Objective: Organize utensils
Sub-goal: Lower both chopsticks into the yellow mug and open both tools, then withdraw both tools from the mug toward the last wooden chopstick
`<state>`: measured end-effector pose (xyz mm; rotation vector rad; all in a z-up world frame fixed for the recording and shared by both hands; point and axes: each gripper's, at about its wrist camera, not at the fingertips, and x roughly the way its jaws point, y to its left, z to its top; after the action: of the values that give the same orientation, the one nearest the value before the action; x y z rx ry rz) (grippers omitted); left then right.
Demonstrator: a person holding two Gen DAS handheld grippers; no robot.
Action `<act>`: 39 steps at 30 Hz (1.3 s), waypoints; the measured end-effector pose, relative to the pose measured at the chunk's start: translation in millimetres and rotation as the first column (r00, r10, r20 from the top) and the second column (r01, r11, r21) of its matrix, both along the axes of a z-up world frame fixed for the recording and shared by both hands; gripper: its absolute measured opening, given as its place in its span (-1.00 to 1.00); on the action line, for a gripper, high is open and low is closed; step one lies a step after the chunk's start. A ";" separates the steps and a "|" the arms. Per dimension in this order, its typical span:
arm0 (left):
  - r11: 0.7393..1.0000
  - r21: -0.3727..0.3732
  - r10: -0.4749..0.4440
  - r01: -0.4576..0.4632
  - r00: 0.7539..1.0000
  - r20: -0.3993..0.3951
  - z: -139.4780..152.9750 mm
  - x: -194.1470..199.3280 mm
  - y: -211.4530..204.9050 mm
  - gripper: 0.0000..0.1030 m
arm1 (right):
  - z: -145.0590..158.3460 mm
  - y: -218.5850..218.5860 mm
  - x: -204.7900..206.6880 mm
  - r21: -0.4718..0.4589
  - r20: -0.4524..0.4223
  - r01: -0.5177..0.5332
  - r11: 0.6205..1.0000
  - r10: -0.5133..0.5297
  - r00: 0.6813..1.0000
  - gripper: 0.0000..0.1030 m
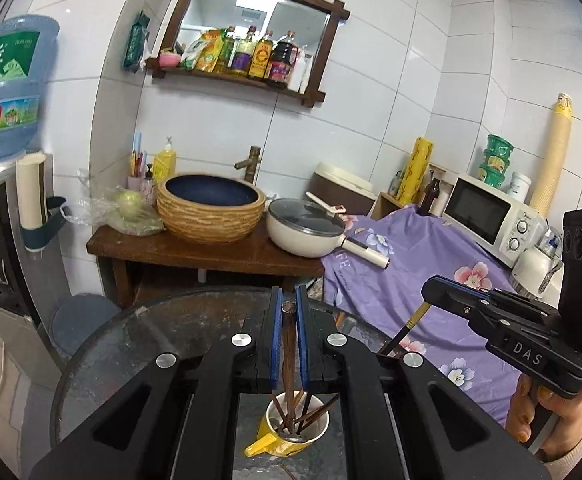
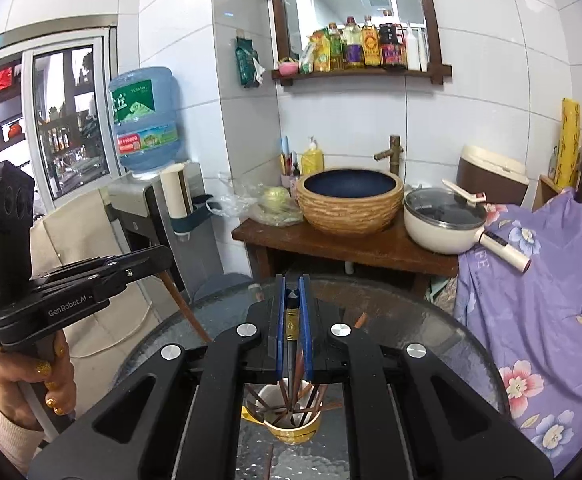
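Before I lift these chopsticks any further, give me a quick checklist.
1. Left gripper shut on brown chopstick: ok.
2. Right gripper shut on black chopstick: ok.
3. Held chopsticks' lower ends clear of the mug: not ok, both still reach into it.
4. Mug upright on the glass table: ok.
5. Other chopsticks and spoon left in mug: ok, though they crowd the held ones.
6. Grippers apart from each other: ok.
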<state>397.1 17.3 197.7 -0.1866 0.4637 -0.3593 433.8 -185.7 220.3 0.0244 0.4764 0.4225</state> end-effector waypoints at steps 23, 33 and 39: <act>0.999 0.033 -0.022 0.024 0.998 -0.063 -47.8 23.5 -15.0 -0.87 | -63.5 11.5 3.2 -0.067 -0.052 0.007 0.998 -0.010 0.999 -0.85; 0.997 0.063 -0.036 0.044 0.993 -0.116 -77.2 29.2 -26.6 -0.87 | -56.0 -7.5 -17.9 -0.010 0.011 0.033 0.999 -0.033 0.999 0.07; 0.997 0.063 -0.044 0.051 0.992 -0.114 -81.3 28.5 -31.7 -0.87 | -58.4 -11.0 -28.1 -0.012 0.016 0.019 1.000 -0.019 1.000 0.07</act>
<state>425.6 -14.4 116.4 -0.1327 0.5918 -0.3809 405.7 -196.7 161.9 0.0137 0.4628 0.4004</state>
